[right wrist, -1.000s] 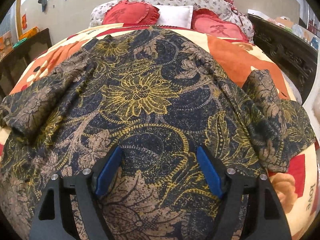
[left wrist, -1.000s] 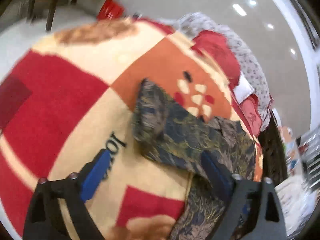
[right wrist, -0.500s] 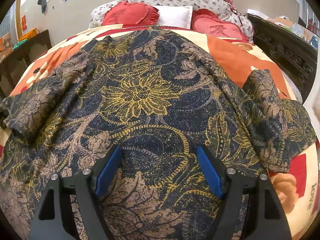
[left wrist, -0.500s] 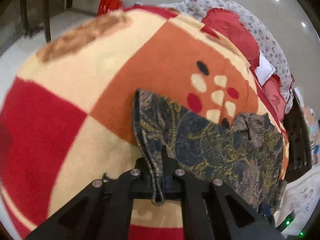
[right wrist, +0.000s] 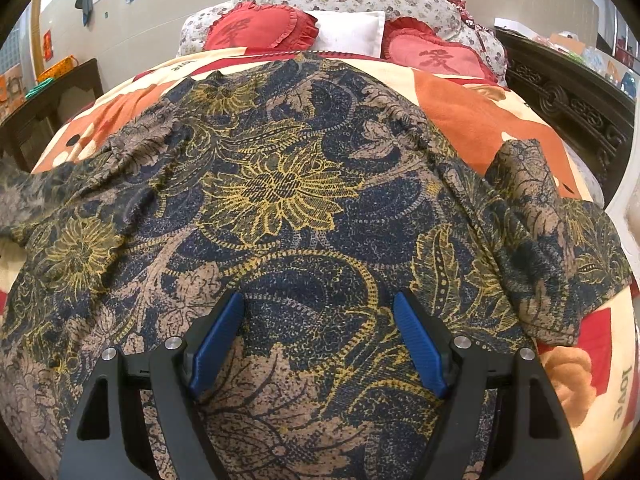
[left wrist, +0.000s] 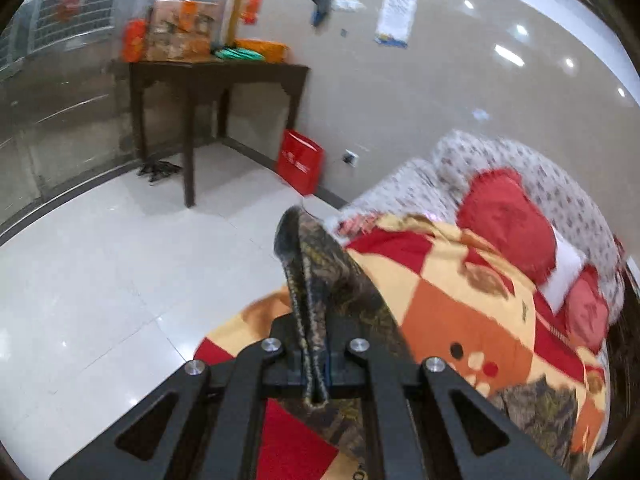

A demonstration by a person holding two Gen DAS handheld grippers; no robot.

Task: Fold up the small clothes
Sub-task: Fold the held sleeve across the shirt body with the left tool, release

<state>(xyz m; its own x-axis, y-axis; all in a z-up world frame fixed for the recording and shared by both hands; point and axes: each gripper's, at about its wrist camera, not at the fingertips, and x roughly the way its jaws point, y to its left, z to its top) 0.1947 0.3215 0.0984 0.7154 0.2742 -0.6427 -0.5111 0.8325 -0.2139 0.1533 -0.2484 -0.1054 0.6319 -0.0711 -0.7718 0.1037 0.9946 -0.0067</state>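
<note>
A dark blue, tan and yellow floral garment (right wrist: pixel 288 200) lies spread on the red, orange and cream blanket (right wrist: pixel 480 116) of a bed. My left gripper (left wrist: pixel 316 364) is shut on the garment's left sleeve (left wrist: pixel 316 264) and holds it lifted above the blanket (left wrist: pixel 460 312), the cloth standing up between the jaws. My right gripper (right wrist: pixel 318 344) is open, its blue pads (right wrist: pixel 218 340) hovering just over the garment's lower middle. The right sleeve (right wrist: pixel 532 216) lies folded inward at the right.
Red heart cushions (right wrist: pixel 260 32) and a white pillow (right wrist: pixel 348 34) sit at the bed's head. A dark wooden table (left wrist: pixel 208 80) with boxes stands by the wall, a red bag (left wrist: pixel 300 160) beside it. White tiled floor (left wrist: pixel 100 260) lies left of the bed. A dark carved cabinet (right wrist: pixel 568 100) stands on the right.
My left gripper closed on the sleeve, then lifted it and swung up so the room and floor came into view. My right gripper has stayed still and open.
</note>
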